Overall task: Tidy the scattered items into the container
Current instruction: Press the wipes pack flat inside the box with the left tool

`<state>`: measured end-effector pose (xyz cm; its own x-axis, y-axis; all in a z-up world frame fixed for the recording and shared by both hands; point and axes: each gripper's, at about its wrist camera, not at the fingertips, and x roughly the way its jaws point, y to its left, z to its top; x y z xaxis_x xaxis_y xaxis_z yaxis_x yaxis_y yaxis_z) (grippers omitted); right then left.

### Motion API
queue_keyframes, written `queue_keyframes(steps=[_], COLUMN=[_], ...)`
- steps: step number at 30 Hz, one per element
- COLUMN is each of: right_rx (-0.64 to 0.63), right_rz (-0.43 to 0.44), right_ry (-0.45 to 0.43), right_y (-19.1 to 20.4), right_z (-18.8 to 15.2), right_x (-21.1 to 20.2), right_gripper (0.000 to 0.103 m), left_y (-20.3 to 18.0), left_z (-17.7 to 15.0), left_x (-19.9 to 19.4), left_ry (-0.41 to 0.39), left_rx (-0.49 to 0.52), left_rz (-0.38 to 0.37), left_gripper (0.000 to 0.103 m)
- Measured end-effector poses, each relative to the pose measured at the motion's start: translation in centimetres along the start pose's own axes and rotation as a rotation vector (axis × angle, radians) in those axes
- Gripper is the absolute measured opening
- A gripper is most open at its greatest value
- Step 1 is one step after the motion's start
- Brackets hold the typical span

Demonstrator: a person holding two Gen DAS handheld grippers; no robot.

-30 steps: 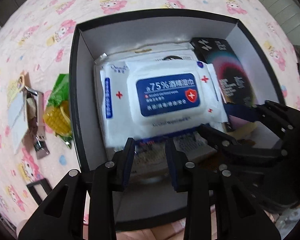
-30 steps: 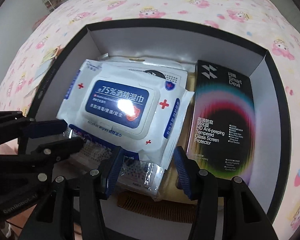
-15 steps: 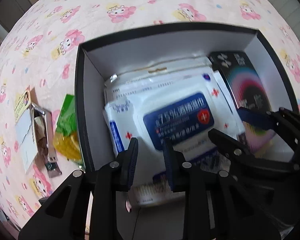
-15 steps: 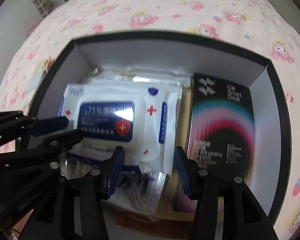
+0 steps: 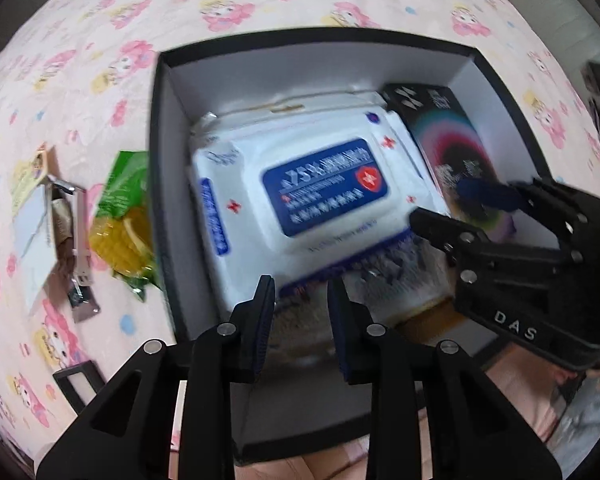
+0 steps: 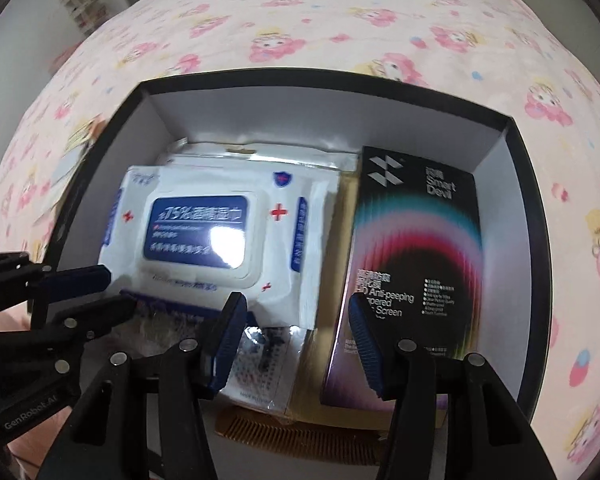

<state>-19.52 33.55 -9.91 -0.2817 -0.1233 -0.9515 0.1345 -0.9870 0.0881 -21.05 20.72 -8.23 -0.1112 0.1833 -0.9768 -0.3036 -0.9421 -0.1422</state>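
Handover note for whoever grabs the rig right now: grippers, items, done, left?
Left gripper: open, empty, over the box's near edge.
Right gripper: open, empty, above the box.
In the black box: alcohol wipes pack, Smart Devil screen protector box, comb, small packets underneath.
Left outside, on the sheet beside the box's left wall: green-yellow snack packet, metal clip with cards.

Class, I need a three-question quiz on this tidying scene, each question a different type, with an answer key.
1. True or false: the wipes pack lies inside the box.
2. Which item is outside the box? A) comb B) green snack bag C) screen protector
3. Fill in: neither the left tool nor the right tool holds anything; both are ____.

Key: 1 true; 2 B; 3 open.
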Motion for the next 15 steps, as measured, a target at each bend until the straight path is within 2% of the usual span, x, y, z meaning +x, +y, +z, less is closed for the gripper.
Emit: queue_keyframes(steps=[7,11,15], right_rx=[-0.055,-0.083,-0.079], right_rz=[0.011,-0.002,-0.007], right_ry=[0.040,0.059,0.017], right_y=[0.5,0.7,-0.3], right_z=[0.7,1.6,0.9], right_x=[1.2,2.0,0.2], right_gripper=[0.049,0.050,0.051], left_y=[-1.4,-2.1,-2.8], left_z=[0.7,0.1,-1.4], left_x=[1.4,1.1,0.6], left_ry=[-0.005,0.009,0.030], left_rx=[0.035,0.062,0.097], left_rz=[0.123,0.097,0.021], left_gripper=[0.027,0.027,0.027])
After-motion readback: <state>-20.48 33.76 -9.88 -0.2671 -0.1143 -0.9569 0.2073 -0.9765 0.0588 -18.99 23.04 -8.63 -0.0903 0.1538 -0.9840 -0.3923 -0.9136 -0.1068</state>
